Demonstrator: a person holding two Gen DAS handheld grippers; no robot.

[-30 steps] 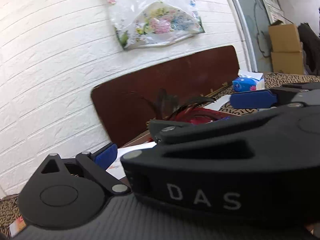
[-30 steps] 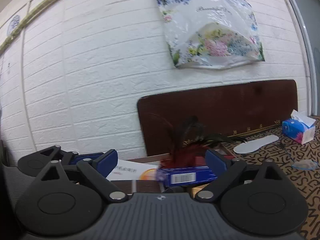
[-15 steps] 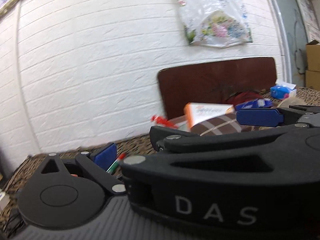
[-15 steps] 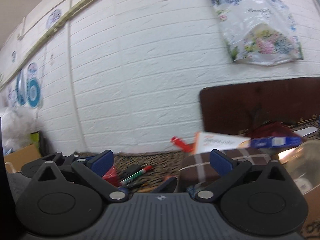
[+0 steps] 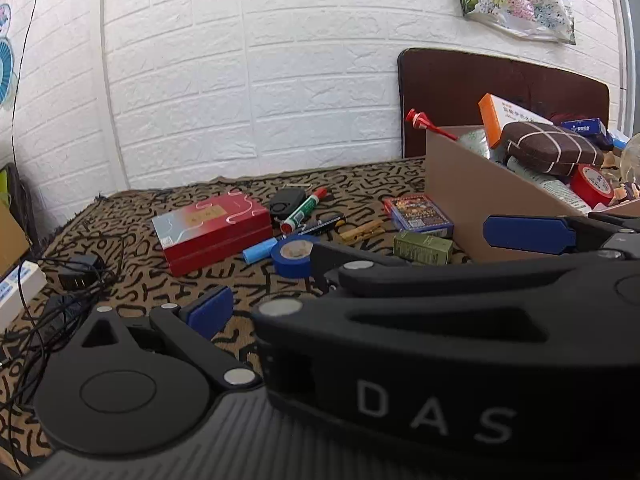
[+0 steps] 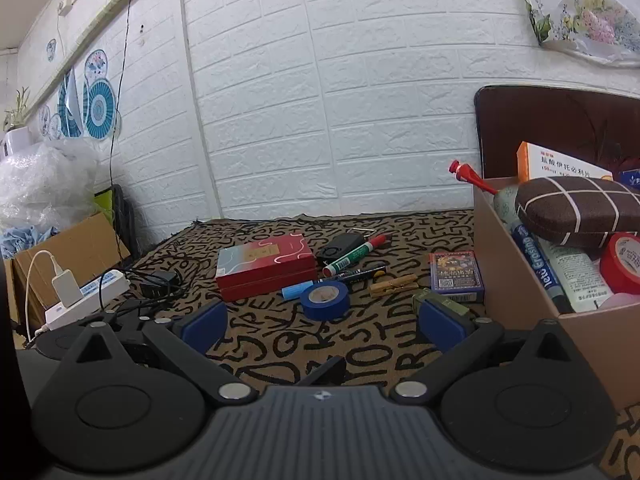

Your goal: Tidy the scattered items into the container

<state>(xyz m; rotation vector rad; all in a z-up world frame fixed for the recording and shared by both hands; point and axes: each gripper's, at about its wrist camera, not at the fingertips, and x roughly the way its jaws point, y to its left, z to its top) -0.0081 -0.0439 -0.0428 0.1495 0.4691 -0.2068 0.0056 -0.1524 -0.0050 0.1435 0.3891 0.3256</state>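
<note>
The cardboard box (image 6: 516, 280) stands at the right, stuffed with a brown checked case, red tape and tubes. Left of it, on the patterned cloth, lie a red box (image 6: 266, 268), a blue tape roll (image 6: 325, 299), a green marker (image 6: 352, 258), a card pack (image 6: 456, 276), a wooden clothespin (image 6: 394, 283) and an olive box (image 5: 422, 246). My right gripper (image 6: 323, 328) is open and empty just short of the tape roll. My left gripper (image 5: 320, 316) shows only its left finger (image 5: 208, 312), set wide. The right gripper's body hides its other finger.
A power strip (image 6: 84, 292) with a charger and tangled black cables (image 5: 60, 280) lie at the cloth's left edge. Another cardboard box (image 6: 72, 248) and plastic wrap sit beyond. A brown board (image 5: 500, 92) leans on the white brick wall behind the box.
Both views have swung left and down, from the wall and the box's contents to the scattered items on the cloth. Both grippers stay empty.
</note>
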